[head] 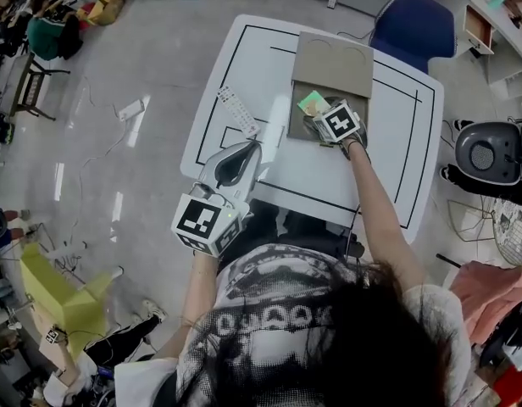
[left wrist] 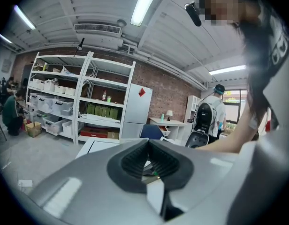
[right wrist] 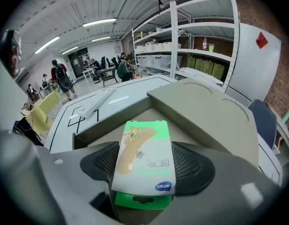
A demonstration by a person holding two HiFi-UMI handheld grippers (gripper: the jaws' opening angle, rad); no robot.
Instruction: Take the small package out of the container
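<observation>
Two grippers share the work unevenly. The right gripper (head: 319, 117) is plunged into the open cardboard container (head: 333, 62) at the upper middle of the head view. Its own view shows why: the small package (right wrist: 143, 158), a green-and-white carton, lies flat on the container's floor, directly between the black ribbed pads (right wrist: 193, 165). The jaws are spread wide, one pad on either side of the carton's long edges, close against it but not visibly squeezing. I judge this a straddle set up for a grasp, not yet a grip. The steep downward tilt seems chosen so the pads clear the container's low front wall and meet the carton's sides squarely.

The left gripper (head: 251, 149) hangs low and left of centre in the head view, over the near edge of the white table (head: 388, 142) and well apart from the container. Its jaw tips meet with nothing between them, so it is closed and empty, apparently parked out of the way. A remote control (head: 237, 111) lies on the table just left of the container, untouched.
</observation>
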